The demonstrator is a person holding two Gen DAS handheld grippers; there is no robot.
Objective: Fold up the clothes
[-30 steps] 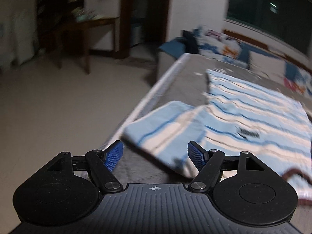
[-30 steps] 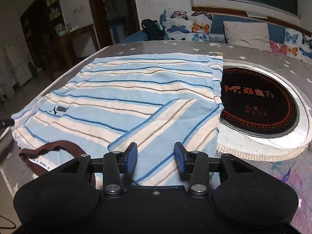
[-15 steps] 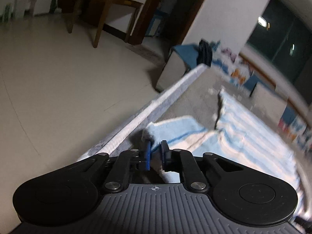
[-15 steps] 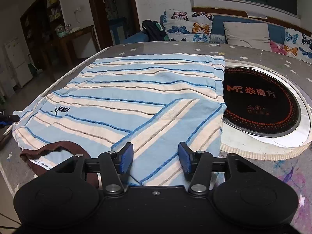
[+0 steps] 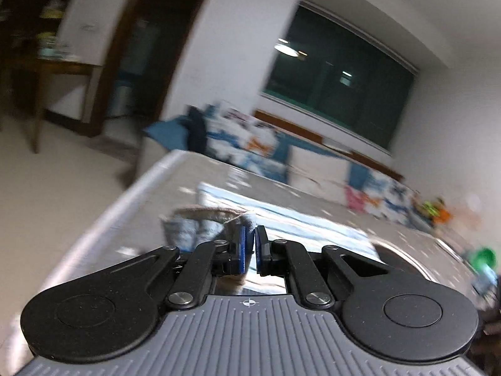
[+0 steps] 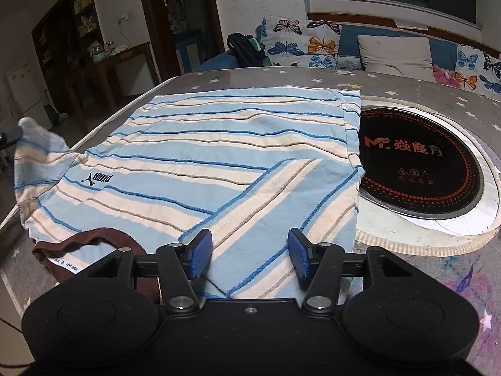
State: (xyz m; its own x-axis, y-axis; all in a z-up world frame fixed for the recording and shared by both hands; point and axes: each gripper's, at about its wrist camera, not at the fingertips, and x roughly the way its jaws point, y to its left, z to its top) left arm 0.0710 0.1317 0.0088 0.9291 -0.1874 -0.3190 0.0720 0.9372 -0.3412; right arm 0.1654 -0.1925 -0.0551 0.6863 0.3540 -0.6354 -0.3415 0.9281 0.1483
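Note:
A light blue and cream striped shirt (image 6: 219, 144) lies flat on the grey star-patterned table (image 6: 438, 282), its brown collar (image 6: 94, 238) nearest me. The right sleeve (image 6: 281, 200) is folded in across the body. My right gripper (image 6: 249, 257) hovers just over that folded sleeve, its jaws opening, the blue pads (image 6: 200, 255) clear of the cloth. My left gripper (image 5: 253, 244) is shut on the tip of the left sleeve (image 5: 188, 228). That left sleeve (image 6: 37, 150) is raised off the table at the shirt's left edge.
A round black induction hob (image 6: 419, 163) is set in the table right of the shirt. A sofa with butterfly cushions (image 6: 313, 44) and a black bag (image 6: 244, 47) stand behind. The table edge (image 6: 103, 125) drops to the floor at left, with a wooden side table (image 6: 119, 59) beyond.
My left gripper closed on the left sleeve tip, then lifted it and swung up toward the shirt. My right gripper's jaws widened while it stayed over the folded right sleeve.

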